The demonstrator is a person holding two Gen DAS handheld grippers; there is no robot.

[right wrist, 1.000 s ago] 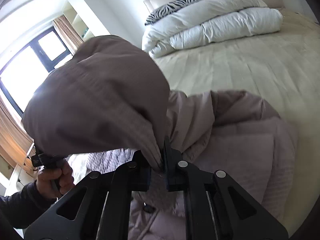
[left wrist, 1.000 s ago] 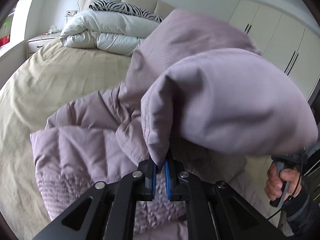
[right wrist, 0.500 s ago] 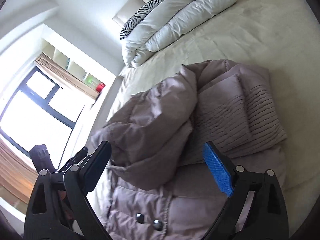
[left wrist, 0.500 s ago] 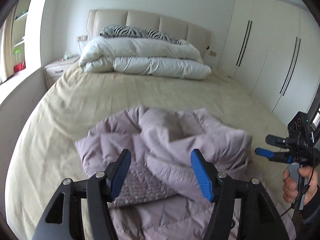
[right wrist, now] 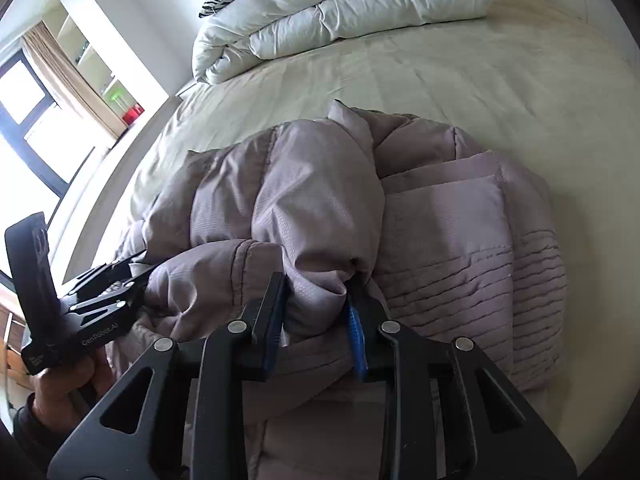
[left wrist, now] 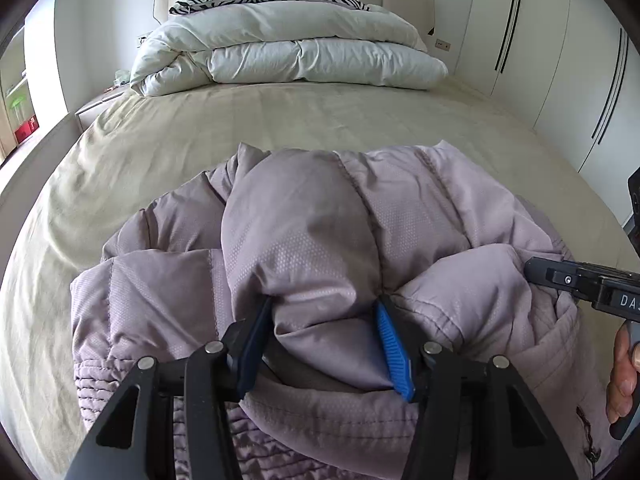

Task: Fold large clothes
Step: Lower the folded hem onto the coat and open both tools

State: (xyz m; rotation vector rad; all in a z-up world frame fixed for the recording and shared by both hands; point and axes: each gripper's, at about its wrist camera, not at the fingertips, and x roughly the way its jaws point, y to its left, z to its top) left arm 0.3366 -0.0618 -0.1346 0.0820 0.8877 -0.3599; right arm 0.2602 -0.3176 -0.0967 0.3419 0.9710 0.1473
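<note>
The puffy pink coat (left wrist: 320, 240) lies bunched up on the bed (left wrist: 280, 120). The left tongs (left wrist: 320, 340) and right tongs (right wrist: 316, 312) are both closing, each squeezing a fat fold of coat.

Your left wrist view looks steeply down along the left gripper (left wrist: 320, 344), very near the padded jacket (left wrist: 312, 240), facing up the bed (left wrist: 280, 120) to the headboard. Your right wrist view looks down along the right gripper (right wrist: 316, 320), equally near, angled toward the window side. Both share the jacket, duvet (right wrist: 340, 8) and bed; each catches the other gripper at its edge.
</note>
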